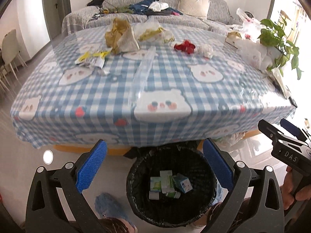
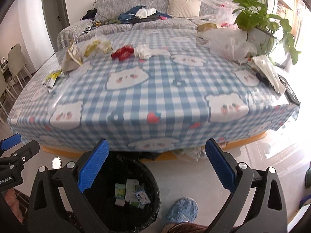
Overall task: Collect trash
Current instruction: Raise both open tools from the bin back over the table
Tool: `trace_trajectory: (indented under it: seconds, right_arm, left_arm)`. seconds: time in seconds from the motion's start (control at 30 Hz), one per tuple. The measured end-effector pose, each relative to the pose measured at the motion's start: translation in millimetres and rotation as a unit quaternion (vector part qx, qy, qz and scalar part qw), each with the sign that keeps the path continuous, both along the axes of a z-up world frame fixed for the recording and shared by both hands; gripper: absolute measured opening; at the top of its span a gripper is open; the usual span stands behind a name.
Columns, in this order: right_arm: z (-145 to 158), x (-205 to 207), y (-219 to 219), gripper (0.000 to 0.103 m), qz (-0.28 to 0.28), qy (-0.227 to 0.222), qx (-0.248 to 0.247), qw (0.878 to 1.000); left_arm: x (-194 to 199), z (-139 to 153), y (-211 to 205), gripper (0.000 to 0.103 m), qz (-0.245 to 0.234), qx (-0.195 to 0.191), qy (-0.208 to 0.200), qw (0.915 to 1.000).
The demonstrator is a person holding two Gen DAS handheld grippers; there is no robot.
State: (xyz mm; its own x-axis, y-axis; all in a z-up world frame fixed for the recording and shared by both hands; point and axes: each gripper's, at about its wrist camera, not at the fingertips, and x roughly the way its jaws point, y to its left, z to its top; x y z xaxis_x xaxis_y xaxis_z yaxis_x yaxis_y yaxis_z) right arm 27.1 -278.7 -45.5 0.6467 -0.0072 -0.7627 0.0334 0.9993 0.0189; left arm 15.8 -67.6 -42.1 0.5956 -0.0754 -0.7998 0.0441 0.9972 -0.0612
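Here, the items as they stood.

Left claw point(image 1: 154, 167): blue pads wide apart, nothing between them, at the bottom of its own view, directly above the bin.

Right claw point(image 2: 157, 168): pads likewise spread and empty, at the bottom of its own view, with the bin at lower left.

Bin point(image 1: 136, 203): round, lined with a black bag, on the pale floor in front of the bench's near edge. Inside lay several small cartons point(image 1: 169, 183), white, green and blue.

Bench point(image 1: 108, 101): covered with a blue-and-white checked cloth printed with white animal faces.

Trash on the bench, upper half of the left view: a crumpled brown paper bag point(image 1: 120, 36); a yellow wrapper point(image 1: 92, 58) to its lower left; a clear plastic bag with yellow-green contents point(image 1: 150, 32); a red crumpled wrapper point(image 1: 184, 46); a white tissue wad point(image 1: 207, 50) just beside it; a long clear plastic strip point(image 1: 143, 71) at centre.

Far right: white plastic bags point(image 1: 250, 46) and a potted plant point(image 1: 276, 36).

Background: a grey sofa point(image 1: 194, 21) strewn with clothes.
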Motion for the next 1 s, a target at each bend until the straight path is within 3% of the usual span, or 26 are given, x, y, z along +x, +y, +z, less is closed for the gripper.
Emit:
trace_trajectory:
  seconds: [1.0]
  right_arm:
    - [38, 132, 5, 0.095, 0.015, -0.033, -0.007, 0.999]
  left_arm:
    - [130, 27, -2, 0.096, -0.007, 0.017, -0.013, 0.9997]
